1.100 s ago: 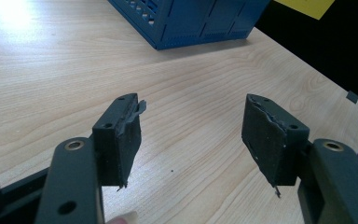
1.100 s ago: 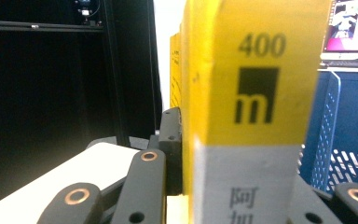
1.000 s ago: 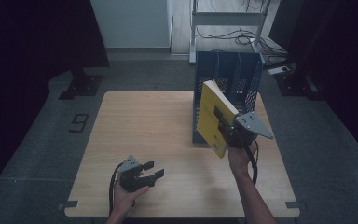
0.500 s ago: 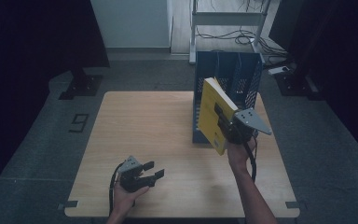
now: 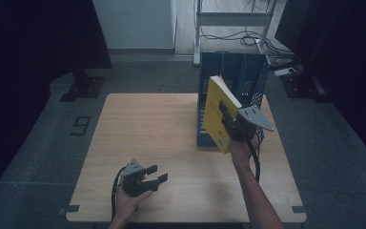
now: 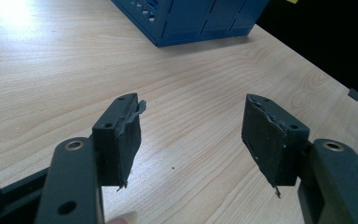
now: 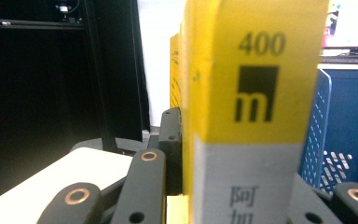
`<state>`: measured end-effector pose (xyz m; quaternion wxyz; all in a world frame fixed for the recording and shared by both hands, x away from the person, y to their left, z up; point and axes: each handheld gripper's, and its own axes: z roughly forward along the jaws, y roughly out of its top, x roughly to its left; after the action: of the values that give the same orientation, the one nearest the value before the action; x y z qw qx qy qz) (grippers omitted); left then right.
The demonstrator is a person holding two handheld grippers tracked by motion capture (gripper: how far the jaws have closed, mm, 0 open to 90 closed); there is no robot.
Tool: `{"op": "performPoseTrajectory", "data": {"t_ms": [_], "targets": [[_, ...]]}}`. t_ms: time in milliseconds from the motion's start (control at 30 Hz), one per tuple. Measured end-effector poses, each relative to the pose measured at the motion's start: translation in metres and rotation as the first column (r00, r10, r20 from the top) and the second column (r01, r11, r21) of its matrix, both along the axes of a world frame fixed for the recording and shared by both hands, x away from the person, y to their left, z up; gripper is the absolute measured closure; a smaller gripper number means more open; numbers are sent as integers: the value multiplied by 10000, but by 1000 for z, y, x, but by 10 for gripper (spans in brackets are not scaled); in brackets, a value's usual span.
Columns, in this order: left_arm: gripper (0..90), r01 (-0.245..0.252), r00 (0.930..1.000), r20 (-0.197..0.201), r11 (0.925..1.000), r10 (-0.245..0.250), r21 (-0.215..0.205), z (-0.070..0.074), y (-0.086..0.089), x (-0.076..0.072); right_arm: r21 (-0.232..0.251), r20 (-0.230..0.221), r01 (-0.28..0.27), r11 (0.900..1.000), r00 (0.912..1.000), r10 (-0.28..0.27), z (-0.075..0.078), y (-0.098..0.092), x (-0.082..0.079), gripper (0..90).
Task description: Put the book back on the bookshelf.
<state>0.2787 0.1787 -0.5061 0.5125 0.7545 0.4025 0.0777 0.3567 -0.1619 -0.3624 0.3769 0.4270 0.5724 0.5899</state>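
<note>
Book held above the file rack
Right gripper (image 5: 229, 123) pinches the yellow book (image 5: 218, 112); tilted beside the blue rack (image 5: 248, 76), it may snag a divider.

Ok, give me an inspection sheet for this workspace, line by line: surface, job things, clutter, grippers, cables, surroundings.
Surface: light wooden table, bare apart from the rack.
Job's things: yellow book held upright in the air at the blue file rack, which stands at the table's far right.
Clutter: nothing seen.
Grippers: right gripper shut on the yellow book; left gripper open, nothing between its jaws, low over the near left of the table.
Cables: black cable trailing from the right gripper; loose cables on the floor behind.
Surroundings: grey floor, metal stand, dark room.
</note>
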Motion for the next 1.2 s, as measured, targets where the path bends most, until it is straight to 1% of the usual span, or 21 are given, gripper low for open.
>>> {"op": "performPoseTrajectory", "data": {"t_ms": [267, 467, 667, 767, 1200], "targets": [[374, -27, 10000, -25, 10000, 27, -15, 0, 1, 0, -61, -60, 201, 9998, 9998, -201, -1, 3, 11, 737], [373, -20, 10000, -26, 10000, 20, -10, 0, 1, 0, -145, -71, 228, 9996, 9997, -229, 0, 6, 17, 737], [374, -87, 9999, 60, 9999, 87, -61, 1, 2, 0, -122, -114, 312, 9994, 9994, -313, 1, 8, 25, 737], [374, -83, 10000, 39, 9999, 83, -81, 1, 2, -1, -198, -173, 473, 9987, 9987, -477, 1, 8, 31, 737], [374, -67, 10000, -13, 9999, 67, -86, 1, 2, -1, -303, -239, 793, 9964, 9965, -800, -1, 8, 46, 737]]}}
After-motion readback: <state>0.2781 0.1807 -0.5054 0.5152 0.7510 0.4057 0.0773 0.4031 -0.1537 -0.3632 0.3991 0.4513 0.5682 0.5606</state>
